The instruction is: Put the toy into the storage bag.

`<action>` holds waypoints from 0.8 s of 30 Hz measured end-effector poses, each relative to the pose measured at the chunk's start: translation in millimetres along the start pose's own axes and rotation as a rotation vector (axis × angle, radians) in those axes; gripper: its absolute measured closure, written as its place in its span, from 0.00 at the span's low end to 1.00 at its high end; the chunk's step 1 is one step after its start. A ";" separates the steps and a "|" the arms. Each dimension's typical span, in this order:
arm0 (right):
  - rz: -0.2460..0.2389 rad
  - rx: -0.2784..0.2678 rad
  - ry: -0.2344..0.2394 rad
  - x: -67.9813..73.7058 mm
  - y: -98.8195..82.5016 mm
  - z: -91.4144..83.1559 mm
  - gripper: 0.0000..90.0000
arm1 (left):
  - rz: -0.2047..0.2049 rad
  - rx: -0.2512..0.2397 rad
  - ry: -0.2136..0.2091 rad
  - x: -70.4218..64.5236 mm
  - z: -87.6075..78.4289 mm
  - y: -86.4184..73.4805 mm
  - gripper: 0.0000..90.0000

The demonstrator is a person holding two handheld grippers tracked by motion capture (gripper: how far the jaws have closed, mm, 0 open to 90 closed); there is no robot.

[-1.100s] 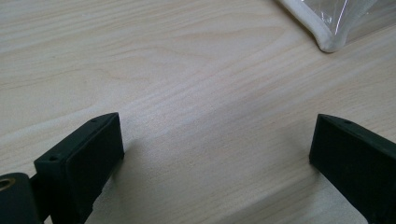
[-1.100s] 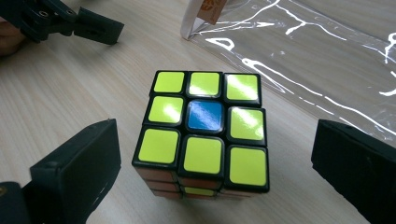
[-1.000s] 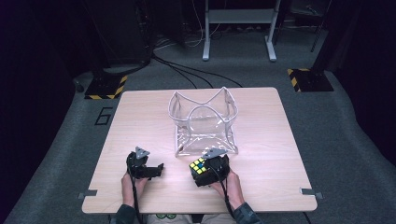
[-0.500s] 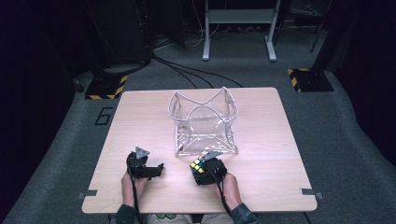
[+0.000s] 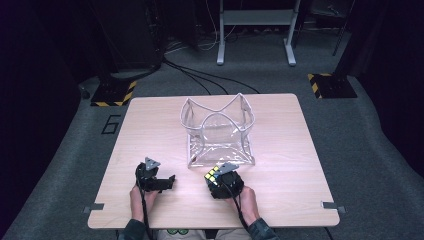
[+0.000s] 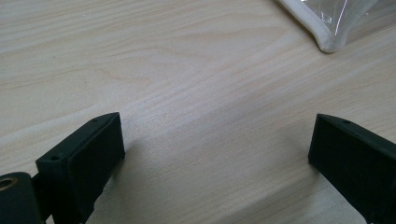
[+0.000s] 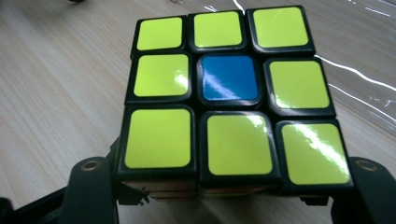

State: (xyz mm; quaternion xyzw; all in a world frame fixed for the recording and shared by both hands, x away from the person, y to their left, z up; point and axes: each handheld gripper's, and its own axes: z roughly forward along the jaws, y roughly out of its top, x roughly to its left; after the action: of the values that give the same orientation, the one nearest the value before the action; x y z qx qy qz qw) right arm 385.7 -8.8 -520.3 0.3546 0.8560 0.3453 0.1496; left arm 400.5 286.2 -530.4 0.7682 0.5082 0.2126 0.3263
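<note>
Fingers of my right gripper sit against two opposite sides of the puzzle cube, one black pad at each lower corner of it in the right gripper view; the jaws have just been closing, and they now pinch the cube between them. Being a cube, it has no long axis to speak of. Its yellow face with the single blue centre tile is turned up toward the gripper's camera, and from the high view I see the cube pointing away from me, toward the clear plastic basket.

It lies near the table's near edge, a little right of the middle, just in front of the basket's near right corner. I cannot tell whether cube and basket touch.

My left gripper rests near the near edge too, left of the cube and apart from it. Its fingers are spread wide over bare wood with nothing between them, and a white-trimmed corner of the basket shows just ahead.

The basket stands at the table's middle, its rim sagging inward.
</note>
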 end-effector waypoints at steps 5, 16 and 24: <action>0.017 0.004 0.016 -2.1 -0.3 -1.5 0.37 | 0.000 0.000 0.000 0.0 0.0 0.0 0.04; 0.029 -0.015 0.016 -8.2 3.0 -17.2 0.37 | -0.001 0.000 0.000 0.0 0.0 0.0 0.04; 0.041 -0.023 0.035 -13.5 9.2 -32.8 0.37 | -0.002 -0.001 0.000 -0.1 0.1 0.0 0.04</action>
State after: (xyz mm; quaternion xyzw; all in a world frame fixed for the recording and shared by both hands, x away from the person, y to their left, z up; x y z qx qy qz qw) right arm 383.3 -29.6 -490.3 0.3641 0.8470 0.3642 0.1318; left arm 400.6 286.1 -530.5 0.7676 0.5087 0.2125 0.3269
